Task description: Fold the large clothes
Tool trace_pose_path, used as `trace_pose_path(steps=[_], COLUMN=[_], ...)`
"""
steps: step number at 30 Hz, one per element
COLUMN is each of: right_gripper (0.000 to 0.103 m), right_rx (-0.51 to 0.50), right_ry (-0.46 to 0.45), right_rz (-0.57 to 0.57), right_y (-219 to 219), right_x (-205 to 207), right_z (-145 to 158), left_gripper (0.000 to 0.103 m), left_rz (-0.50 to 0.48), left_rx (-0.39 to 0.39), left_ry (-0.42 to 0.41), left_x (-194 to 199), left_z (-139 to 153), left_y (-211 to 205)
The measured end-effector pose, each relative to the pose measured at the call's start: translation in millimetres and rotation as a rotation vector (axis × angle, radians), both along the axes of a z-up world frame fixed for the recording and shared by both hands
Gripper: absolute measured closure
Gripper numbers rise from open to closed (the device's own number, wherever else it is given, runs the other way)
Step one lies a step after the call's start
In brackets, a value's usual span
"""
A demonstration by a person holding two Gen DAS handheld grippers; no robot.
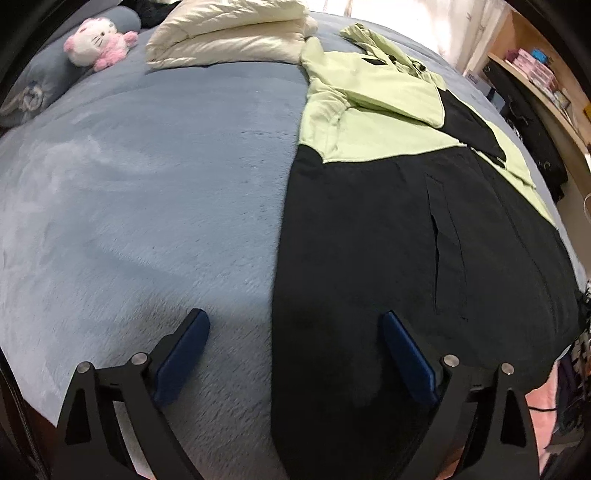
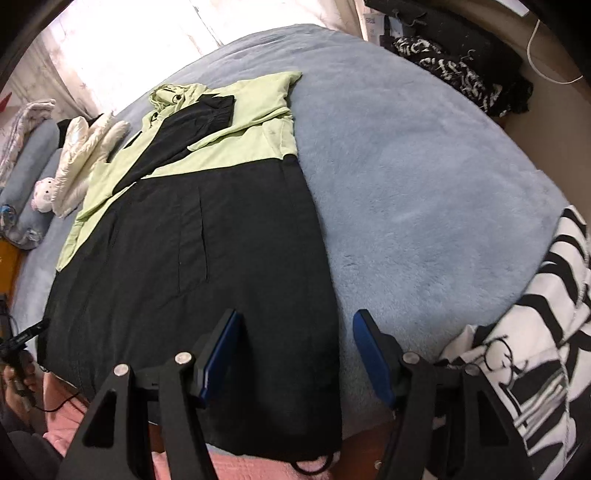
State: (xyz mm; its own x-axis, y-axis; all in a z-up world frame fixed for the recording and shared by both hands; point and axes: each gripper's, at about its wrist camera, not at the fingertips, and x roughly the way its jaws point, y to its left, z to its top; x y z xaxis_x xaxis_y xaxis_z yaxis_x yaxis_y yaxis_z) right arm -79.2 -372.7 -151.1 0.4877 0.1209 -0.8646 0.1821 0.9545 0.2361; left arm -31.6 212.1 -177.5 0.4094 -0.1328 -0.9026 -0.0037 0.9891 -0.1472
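Note:
A large jacket [image 1: 369, 240], black below and light green at the top, lies flat on the blue plush bed cover [image 1: 147, 184] with both sleeves folded across its chest. My left gripper [image 1: 295, 328] hangs open just above the near hem, and the jacket's left edge runs between its blue pads [image 1: 184, 354]. In the right wrist view the same jacket [image 2: 184, 258] fills the left half. My right gripper [image 2: 297, 328] is open over the hem's right corner, one finger over black cloth and the other over bare bed cover [image 2: 424, 184]. Neither pair of pads presses on anything.
A folded white puffy coat [image 1: 229, 33] and a pink plush toy [image 1: 98, 42] lie at the head of the bed. A black-and-white striped garment [image 2: 535, 332] lies beside my right gripper. A patterned dark cloth [image 2: 461, 74] sits at the far corner. Shelves [image 1: 535, 74] stand beyond the bed.

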Motion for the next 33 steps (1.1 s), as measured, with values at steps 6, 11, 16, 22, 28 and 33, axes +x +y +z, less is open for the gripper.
trace_pose_path(steps=[6,11,16,22,28,33], right_gripper=[0.091,0.095,0.098,0.099,0.099,0.099], right_rx=[0.051,-0.022,-0.057,-0.115,-0.170,-0.153], right_ry=[-0.002,0.002,0.004,-0.011,-0.023,-0.027], right_rz=[0.041,0.051,0.040,0.074,0.112,0.105], right_y=[4.8,18.7,20.7,28.3,38.9,35.2], right_x=[3.7,4.2,3.9,-2.8,-12.4,-14.8], right_z=[-3.6,0.9,11.7,36.4,49.9,45.5], left_gripper=[0.043,0.096,0.100,0.101,0.102,0.093], left_rz=[-0.003,0.013,0.031,0.032,0.005,-0.020], left_rx=[-0.010,-0.037,0.030,0.050,0.059,0.010], left_ry=[-0.007,0.017,0.003,-0.015,-0.035,-0.018], left_x=[2.5,-0.1,-9.5,-29.1,-50.7,-48.7], left_z=[-1.4,2.0,14.4,40.8,56.9,40.9], left_y=[-6.0,-11.5,-21.0,-23.2,-23.4,-10.8])
